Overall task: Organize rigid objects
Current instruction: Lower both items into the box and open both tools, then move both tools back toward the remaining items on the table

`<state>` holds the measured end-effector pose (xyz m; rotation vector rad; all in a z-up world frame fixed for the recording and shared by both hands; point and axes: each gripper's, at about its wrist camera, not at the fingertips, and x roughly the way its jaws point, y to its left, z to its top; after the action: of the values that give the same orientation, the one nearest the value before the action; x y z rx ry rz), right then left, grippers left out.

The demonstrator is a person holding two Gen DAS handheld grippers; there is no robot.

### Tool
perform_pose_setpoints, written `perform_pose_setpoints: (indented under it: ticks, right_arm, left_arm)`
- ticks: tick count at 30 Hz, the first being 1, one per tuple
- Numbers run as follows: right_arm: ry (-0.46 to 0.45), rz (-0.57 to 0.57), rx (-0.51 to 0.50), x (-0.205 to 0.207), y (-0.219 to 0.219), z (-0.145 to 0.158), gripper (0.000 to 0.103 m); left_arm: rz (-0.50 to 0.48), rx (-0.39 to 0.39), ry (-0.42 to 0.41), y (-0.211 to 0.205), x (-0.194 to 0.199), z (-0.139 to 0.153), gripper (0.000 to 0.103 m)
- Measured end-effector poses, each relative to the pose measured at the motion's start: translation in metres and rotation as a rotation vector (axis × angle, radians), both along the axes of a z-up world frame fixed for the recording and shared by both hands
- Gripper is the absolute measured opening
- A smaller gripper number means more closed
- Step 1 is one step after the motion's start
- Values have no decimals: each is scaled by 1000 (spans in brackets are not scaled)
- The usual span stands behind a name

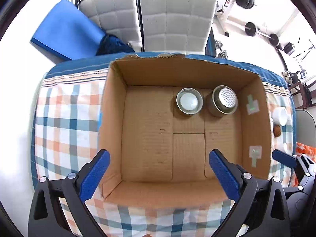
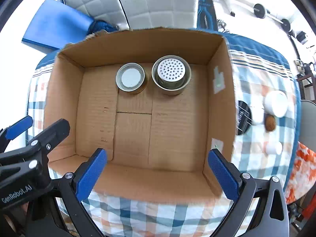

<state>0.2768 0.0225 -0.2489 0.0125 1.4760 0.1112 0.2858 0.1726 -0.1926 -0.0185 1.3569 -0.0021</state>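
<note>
An open cardboard box [image 1: 112, 118] [image 2: 63, 102] sits on a checked tablecloth. Inside, at its far end, stand a small metal tin with a white lid [image 1: 189, 101] [image 2: 131, 78] and a metal cup holding a perforated strainer [image 1: 225, 100] [image 2: 171, 75]. My left gripper [image 1: 159, 172] is open and empty above the box's near edge. My right gripper [image 2: 158, 172] is open and empty, also over the near edge. Outside the box to the right lie a white cup [image 2: 276, 103] [image 1: 281, 115], a brown walnut-like object [image 2: 270, 124] [image 1: 277, 131], a white egg-like object [image 2: 273, 148] and a black grille item [image 2: 244, 117].
The checked cloth [image 1: 67, 122] covers a table. Two grey padded chairs [image 1: 173, 19] and a blue mat [image 1: 65, 29] stand behind it. Barbells [image 1: 260, 32] lie on the floor at the far right. An orange-white cloth [image 2: 302, 169] lies at the right.
</note>
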Motion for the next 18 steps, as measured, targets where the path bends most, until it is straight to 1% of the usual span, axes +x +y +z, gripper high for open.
perform_pose_setpoints:
  ticks: [2, 5, 10, 14, 18]
  right_arm:
    - [-26, 2, 4, -12, -1, 13, 103]
    - [-52, -1, 19, -32, -2, 33, 103]
    - [-95, -1, 44, -60, -1, 63, 103]
    - [-129, -3, 55, -77, -5, 85, 103]
    - [-164, -9, 60, -91, -9, 105, 103]
  left_arm:
    - [0, -8, -30, 1, -14, 13, 103]
    - [-1, -14, -58, 2, -26, 28, 103]
    - [-13, -1, -107, 1, -48, 56, 103]
    - [-36, 14, -155, -5, -63, 80, 103]
    - [-49, 7, -187, -12, -74, 96, 103]
